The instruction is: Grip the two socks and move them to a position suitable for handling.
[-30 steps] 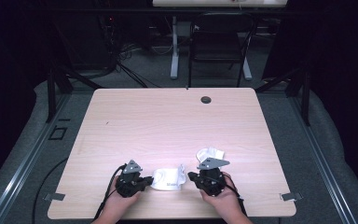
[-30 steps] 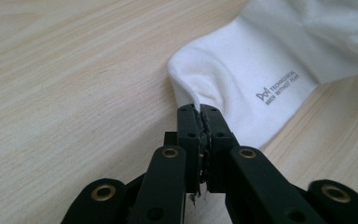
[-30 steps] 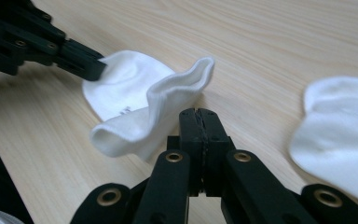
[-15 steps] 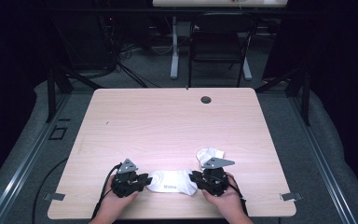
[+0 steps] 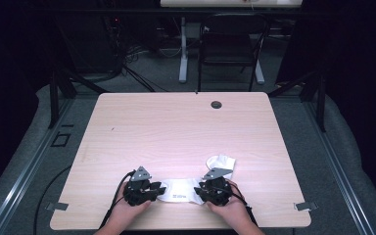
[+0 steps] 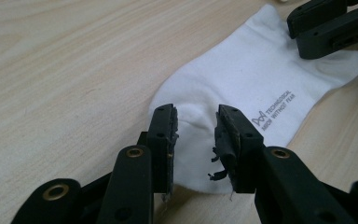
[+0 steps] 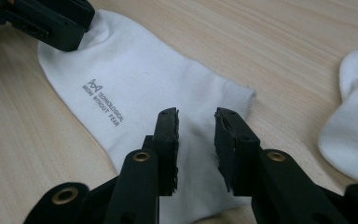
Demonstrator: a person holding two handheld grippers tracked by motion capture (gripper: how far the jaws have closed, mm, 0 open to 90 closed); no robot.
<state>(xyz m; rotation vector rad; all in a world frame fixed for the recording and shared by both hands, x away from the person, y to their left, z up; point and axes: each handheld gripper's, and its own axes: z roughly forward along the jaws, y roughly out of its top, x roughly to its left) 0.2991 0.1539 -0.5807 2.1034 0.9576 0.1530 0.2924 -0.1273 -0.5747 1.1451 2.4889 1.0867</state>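
High view: flat sock lies at the table's 6 o'clock edge between my left gripper and right gripper, both jaws just opened partway, straddling cloth unpinched; lifting carelessly could snag and rumple it.

The white sock, bunched a second ago, is now lying stretched flat on the surface. Both the left gripper and the right gripper are opening their jaws, releasing its ends.
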